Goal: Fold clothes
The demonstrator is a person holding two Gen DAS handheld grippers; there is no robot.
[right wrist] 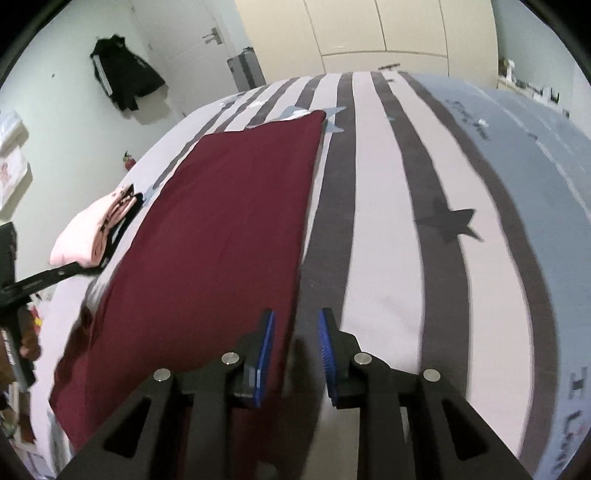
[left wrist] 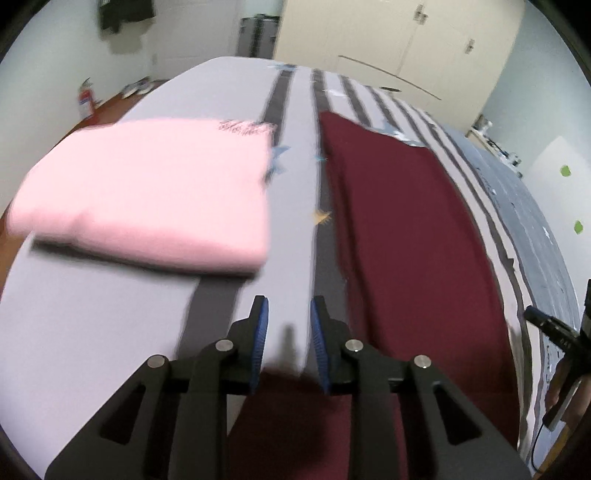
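A dark red garment (left wrist: 406, 240) lies flat and lengthwise on the striped bed cover (left wrist: 110, 350). A folded pink garment (left wrist: 140, 192) rests to its left. My left gripper (left wrist: 289, 310) hovers over the red cloth's near left edge, jaws slightly apart with only bed cover showing between the pads. In the right wrist view the red garment (right wrist: 221, 240) fills the left half, with the pink garment (right wrist: 92, 236) beyond it. My right gripper (right wrist: 296, 321) hangs over its right edge, open, with nothing pinched. Each gripper shows at the other view's edge: right gripper (left wrist: 554, 332), left gripper (right wrist: 37, 280).
The bed cover (right wrist: 388, 221) carries grey stripes and star prints, with a blue band (right wrist: 517, 166) on the right. Beyond the bed stand a cream wardrobe (right wrist: 369, 29), a grey suitcase (right wrist: 245, 70) and a fire extinguisher (left wrist: 85, 99). A black jacket (right wrist: 122, 74) hangs on the wall.
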